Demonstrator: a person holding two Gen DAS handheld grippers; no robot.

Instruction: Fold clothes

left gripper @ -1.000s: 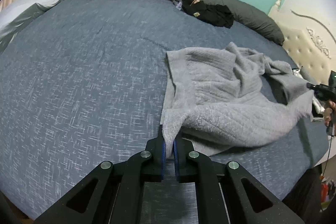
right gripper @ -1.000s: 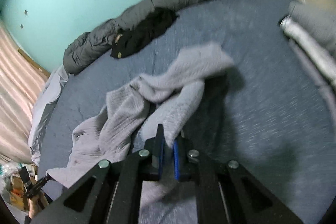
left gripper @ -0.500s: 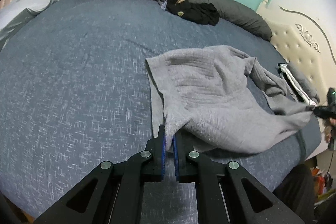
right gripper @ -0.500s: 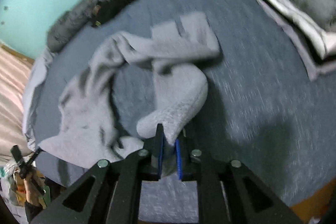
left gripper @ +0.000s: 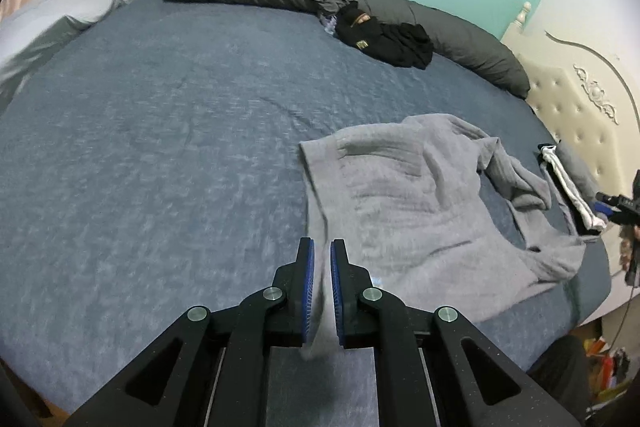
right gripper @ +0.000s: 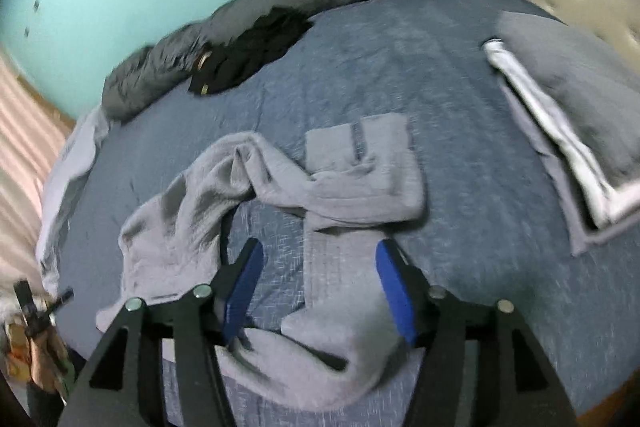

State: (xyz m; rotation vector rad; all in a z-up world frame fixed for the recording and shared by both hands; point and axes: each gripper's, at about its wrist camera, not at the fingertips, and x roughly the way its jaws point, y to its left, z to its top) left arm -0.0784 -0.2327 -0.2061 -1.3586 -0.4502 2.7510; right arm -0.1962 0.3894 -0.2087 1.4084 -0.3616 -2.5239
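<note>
The grey sweater (left gripper: 432, 211) is spread on the bed (left gripper: 160, 147). Its near-left corner is pinched by the left gripper (left gripper: 322, 267); the right gripper (right gripper: 320, 279), jaws spread, is held over the sleeve (right gripper: 340, 283) running away from it.

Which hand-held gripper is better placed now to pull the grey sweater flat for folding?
Probably the left hand-held gripper: its jaws stand almost closed around the grey sweater edge. The right hand-held gripper is wide open, gripping nothing.
</note>
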